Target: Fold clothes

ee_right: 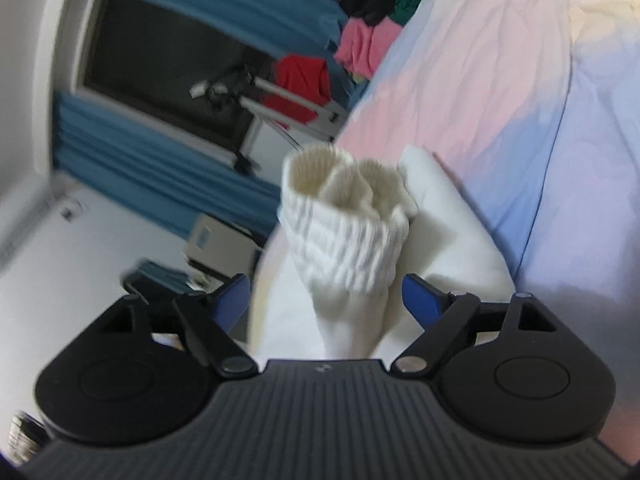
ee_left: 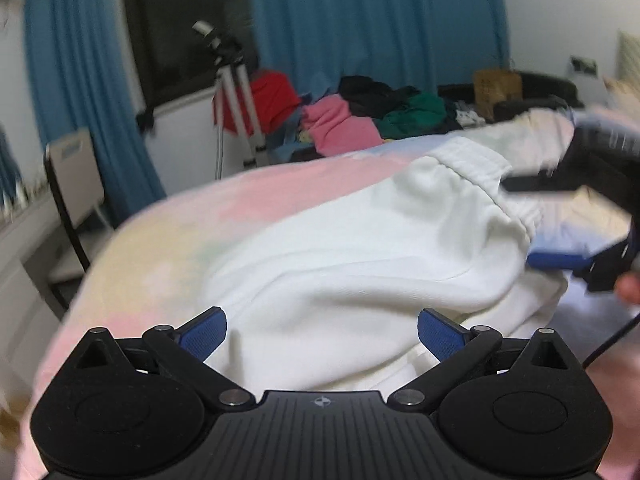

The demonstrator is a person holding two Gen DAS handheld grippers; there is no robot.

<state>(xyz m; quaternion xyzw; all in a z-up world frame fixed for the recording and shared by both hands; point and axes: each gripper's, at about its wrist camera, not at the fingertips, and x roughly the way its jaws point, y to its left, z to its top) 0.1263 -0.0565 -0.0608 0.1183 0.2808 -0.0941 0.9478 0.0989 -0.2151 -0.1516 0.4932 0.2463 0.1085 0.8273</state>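
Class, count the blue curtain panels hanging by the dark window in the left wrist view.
2. One blue curtain hangs left of the dark window; the other blue curtain hangs right of it, behind the clothes pile. More may lie outside the frame.

Two black handheld grippers with blue finger pads

Each ribbed body (left gripper (ee_left: 322,334), right gripper (ee_right: 326,300)) is fitted with silver pivot screws; a small round emblem is printed centrally.
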